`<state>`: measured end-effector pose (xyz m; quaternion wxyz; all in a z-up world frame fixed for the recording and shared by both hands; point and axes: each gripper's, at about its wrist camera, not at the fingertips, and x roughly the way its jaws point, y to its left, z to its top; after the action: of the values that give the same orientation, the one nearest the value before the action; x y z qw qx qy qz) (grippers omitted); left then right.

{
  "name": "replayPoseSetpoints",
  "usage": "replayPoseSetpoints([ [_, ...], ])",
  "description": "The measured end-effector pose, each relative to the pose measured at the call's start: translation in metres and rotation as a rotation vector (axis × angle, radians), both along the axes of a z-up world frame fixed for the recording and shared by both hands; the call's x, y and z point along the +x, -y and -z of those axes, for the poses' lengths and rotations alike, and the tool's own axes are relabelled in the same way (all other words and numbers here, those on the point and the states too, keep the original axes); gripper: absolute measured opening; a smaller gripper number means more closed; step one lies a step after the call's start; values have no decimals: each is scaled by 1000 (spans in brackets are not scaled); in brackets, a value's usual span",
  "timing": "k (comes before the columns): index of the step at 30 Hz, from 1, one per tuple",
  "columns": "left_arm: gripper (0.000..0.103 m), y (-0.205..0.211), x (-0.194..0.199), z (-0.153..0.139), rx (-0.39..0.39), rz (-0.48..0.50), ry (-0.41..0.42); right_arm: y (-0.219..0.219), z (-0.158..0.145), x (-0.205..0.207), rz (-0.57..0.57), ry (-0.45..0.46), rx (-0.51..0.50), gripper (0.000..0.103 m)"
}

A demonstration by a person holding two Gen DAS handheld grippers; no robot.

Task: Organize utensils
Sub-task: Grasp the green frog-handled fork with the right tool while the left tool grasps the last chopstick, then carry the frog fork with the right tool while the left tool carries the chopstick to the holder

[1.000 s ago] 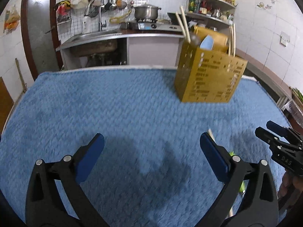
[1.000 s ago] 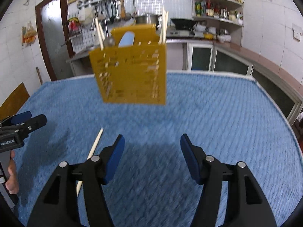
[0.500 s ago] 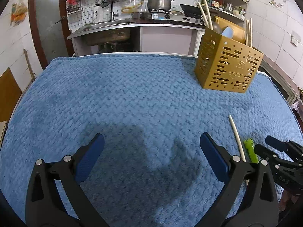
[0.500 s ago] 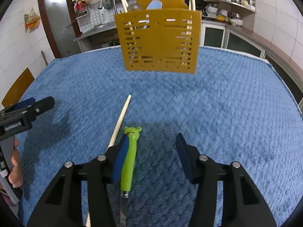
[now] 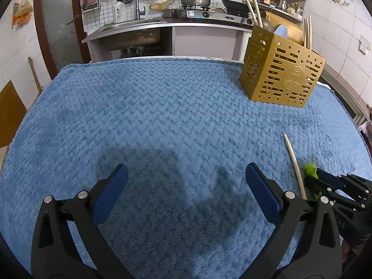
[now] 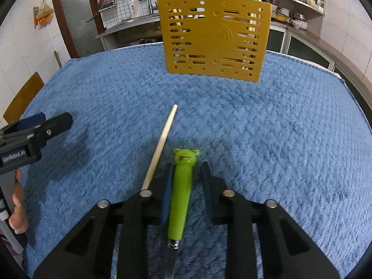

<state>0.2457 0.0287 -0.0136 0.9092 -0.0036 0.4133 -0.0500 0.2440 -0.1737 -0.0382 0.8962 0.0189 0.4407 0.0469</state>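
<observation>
Right gripper (image 6: 184, 174) is low over the blue mat (image 6: 279, 139), fingers straddling the green frog handle (image 6: 182, 186) of a utensil. The left pad lies against the handle's side; the right pad stands off it with a visible gap. So I read the jaws as narrowed but not clamped, nothing held. The frog face points away from me toward the caddy; a metal shank runs from the handle's near end back under the gripper, and I cannot tell what kind of utensil it is.

A single chopstick (image 6: 160, 146) lies on the mat just left of the handle, slanting away toward the caddy, its near end hidden under the left finger.

The gold slotted caddy (image 6: 216, 39) stands upright at the far side of the mat, well apart from both loose pieces. It already holds chopsticks and a couple of spoon-like items.

Left gripper (image 5: 186, 186) hovers over bare mat with jaws spread wide, holding nothing. From its camera I see the chopstick (image 5: 294, 162) and the green handle tip (image 5: 311, 169) off to the right, with the right gripper's fingers over them.
</observation>
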Motion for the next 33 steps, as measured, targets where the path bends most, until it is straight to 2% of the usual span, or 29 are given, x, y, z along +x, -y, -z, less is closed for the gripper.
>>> replayPoseSetpoints([
  [6, 98, 18, 1, -6, -18, 26, -5, 13, -4, 0, -6, -2, 34, 15],
  [16, 96, 75, 5, -14, -43, 83, -41, 87, -17, 10, 112, 12, 36, 16],
  [18, 89, 91, 6, -14, -34, 100, -48, 98, -18, 10, 129, 17, 44, 16],
  [20, 74, 105, 8, -11, -36, 130, -74, 110, -18, 10, 153, 21, 48, 16],
  [24, 56, 127, 12, -3, -8, 162, -117, 123, -16, 10, 176, 14, 54, 16],
  [26, 38, 134, 18, 4, -3, 174, -158, 124, -16, 9, 181, 15, 47, 16],
  [29, 25, 139, 25, 11, -12, 186, -213, 126, -17, 8, 186, 18, 51, 16],
  [33, 15, 144, 32, 17, -10, 188, -259, 130, -17, 9, 189, 23, 55, 16],
])
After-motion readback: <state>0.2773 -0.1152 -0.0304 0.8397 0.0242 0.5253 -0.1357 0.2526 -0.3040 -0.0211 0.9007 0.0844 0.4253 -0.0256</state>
